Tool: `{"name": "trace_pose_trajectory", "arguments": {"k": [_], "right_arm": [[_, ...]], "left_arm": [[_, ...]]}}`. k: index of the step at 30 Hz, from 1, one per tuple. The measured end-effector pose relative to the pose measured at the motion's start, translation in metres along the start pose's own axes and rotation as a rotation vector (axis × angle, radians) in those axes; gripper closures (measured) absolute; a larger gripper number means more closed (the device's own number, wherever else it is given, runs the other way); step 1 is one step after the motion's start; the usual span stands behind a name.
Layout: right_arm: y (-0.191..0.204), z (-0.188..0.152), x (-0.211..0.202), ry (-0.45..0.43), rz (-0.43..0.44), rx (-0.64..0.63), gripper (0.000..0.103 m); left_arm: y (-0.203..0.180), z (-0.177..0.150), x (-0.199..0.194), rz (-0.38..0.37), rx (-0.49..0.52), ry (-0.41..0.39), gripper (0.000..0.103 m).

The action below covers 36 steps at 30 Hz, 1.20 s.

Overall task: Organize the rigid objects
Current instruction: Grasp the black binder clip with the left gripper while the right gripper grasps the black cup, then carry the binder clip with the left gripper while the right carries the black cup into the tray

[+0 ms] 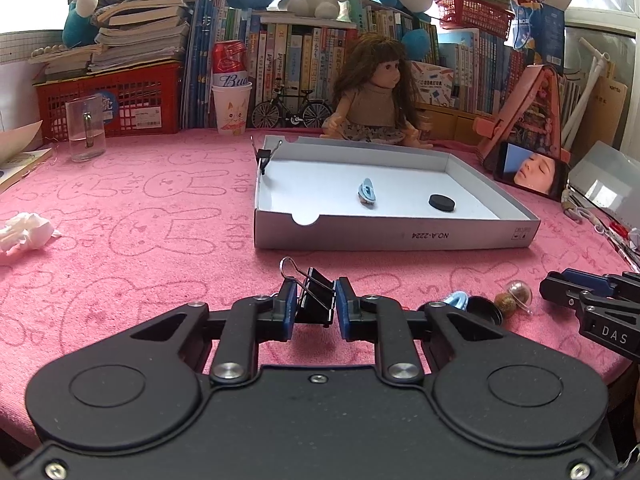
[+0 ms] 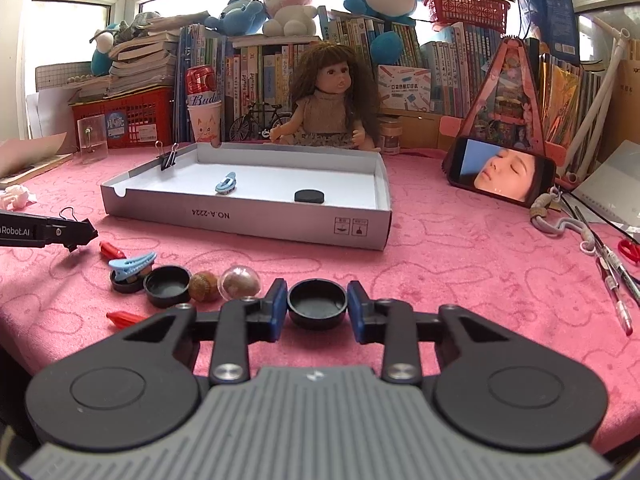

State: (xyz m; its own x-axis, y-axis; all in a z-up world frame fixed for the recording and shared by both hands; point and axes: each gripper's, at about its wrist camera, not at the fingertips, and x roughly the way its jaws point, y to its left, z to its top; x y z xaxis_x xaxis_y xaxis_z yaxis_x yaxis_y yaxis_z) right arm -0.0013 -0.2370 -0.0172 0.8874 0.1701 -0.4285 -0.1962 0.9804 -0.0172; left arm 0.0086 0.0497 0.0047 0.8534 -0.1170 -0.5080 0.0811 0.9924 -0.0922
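Observation:
My left gripper (image 1: 316, 310) is shut on a black binder clip (image 1: 318, 298), just in front of the white cardboard tray (image 1: 392, 236). In the tray lie a blue hair clip (image 1: 367, 194) and a black disc (image 1: 442, 202). Another binder clip (image 1: 262, 156) is clipped to its far left wall. My right gripper (image 2: 317, 308) is shut on a black round cap (image 2: 317, 304), its blue pads against both sides. Left of it on the pink cloth lie a second black cap (image 2: 167, 285), a blue hair clip (image 2: 132, 262), a brown ball (image 2: 204, 286), a clear capsule ball (image 2: 239, 282) and red pieces (image 2: 124, 317).
A doll (image 2: 328, 112) sits behind the tray, with books and plush toys at the back. A phone (image 2: 500, 174) leans at the right, near pens (image 2: 616, 292) and red scissors (image 2: 630, 249). A clear cup (image 1: 85, 128) and crumpled tissue (image 1: 26, 232) are at the left.

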Motion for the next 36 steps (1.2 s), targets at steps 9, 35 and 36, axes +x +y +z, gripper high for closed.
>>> {"name": "trace_pose_trajectory", "arguments": {"k": [9, 35, 36], "right_arm": [[0.0, 0.017, 0.006, -0.018, -0.025, 0.007, 0.066], [-0.016, 0.065, 0.041, -0.008, -0.074, 0.084, 0.065], [-0.017, 0.067, 0.043, -0.007, -0.073, 0.085, 0.065]], "left_arm": [[0.004, 0.015, -0.003, 0.006, -0.035, -0.018, 0.084], [-0.01, 0.065, 0.033, -0.029, -0.044, -0.039, 0.084], [-0.011, 0.067, 0.035, -0.031, -0.045, -0.039, 0.084]]}}
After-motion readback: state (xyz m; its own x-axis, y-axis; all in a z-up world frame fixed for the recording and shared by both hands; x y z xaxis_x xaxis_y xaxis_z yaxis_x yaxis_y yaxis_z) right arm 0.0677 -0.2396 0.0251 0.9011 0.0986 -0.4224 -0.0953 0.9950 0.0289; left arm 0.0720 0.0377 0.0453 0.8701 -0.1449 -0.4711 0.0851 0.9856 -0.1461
